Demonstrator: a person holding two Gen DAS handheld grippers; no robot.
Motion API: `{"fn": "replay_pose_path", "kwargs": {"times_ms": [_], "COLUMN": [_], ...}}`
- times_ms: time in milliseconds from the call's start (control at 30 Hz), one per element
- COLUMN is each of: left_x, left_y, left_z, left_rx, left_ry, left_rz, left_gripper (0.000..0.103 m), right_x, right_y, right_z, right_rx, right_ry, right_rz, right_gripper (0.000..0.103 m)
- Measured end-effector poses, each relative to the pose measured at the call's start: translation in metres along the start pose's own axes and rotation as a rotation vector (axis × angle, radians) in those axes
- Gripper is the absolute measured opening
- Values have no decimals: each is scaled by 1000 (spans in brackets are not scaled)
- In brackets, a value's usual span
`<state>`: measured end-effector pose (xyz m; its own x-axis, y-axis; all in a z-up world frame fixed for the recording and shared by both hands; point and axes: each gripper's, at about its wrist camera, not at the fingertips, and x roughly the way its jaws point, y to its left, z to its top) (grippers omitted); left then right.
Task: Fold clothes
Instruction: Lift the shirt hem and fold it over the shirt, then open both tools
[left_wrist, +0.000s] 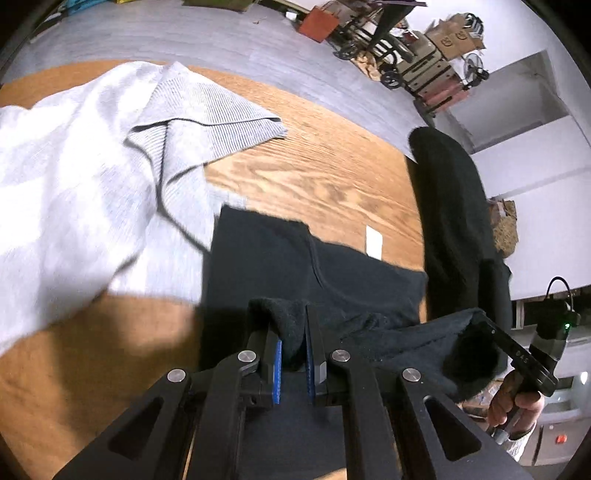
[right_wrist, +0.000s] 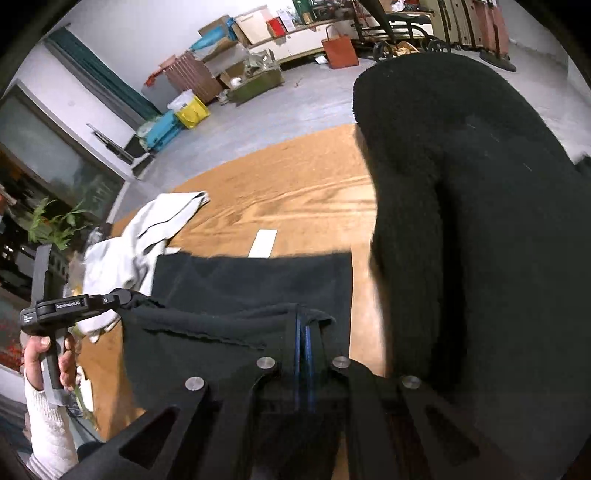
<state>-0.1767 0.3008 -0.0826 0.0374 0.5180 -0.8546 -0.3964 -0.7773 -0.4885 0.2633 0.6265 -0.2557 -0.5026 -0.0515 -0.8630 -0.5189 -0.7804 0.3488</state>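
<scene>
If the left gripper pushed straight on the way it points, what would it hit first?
The left gripper is shut on a bunched edge of the dark garment; beyond it lies the flat part of that garment on the wooden table, probably met first, though depth is unclear.

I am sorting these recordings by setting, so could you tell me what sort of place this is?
Probably a storeroom or garage-like workroom, not a tidy home: cardboard boxes and loaded carts line a bare grey floor, and clothes lie on a wooden table.

both wrist views close, downward, sharing table (left_wrist: 325, 162)
</scene>
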Motion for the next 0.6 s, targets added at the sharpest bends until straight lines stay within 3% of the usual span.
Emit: {"fn": "replay_pose_path", "kwargs": {"times_ms": [133, 167, 200, 233, 267, 333, 467, 567, 600], "left_x": [20, 21, 16, 11, 6, -10, -47, -60, -58], "left_y": [9, 11, 10, 9, 9, 6, 8, 17, 20], "left_z": [22, 27, 28, 29, 29, 25, -15, -67, -84], "left_rx": [-66, -82, -86, -90, -95, -76, -22, 23, 39], "left_ry": [-6, -19, -51, -83, -115, -177, -197, -177, -169], "left_rz": [-19, -19, -11, -2, 6, 28, 36, 36, 45], "left_gripper": [12, 16, 20, 33, 54, 77, 77, 77, 77], "right_x": [28, 35, 42, 46, 48, 41, 9, -19, -25], "right_y": [-5, -8, -11, -12, -13, -12, -4, 8, 12], "right_z": [25, 31, 34, 37, 38, 35, 11, -38, -54], "right_rx": [24, 41, 55, 64, 71, 77, 43, -39, -70], "right_ry": [10, 10, 11, 9, 11, -1, -39, -48, -50], "right_rz": [-65, -116, -160, -159, -149, -142, -107, -130, -146], "right_gripper": [4, 23, 58, 62, 62, 63, 65, 79, 80]}}
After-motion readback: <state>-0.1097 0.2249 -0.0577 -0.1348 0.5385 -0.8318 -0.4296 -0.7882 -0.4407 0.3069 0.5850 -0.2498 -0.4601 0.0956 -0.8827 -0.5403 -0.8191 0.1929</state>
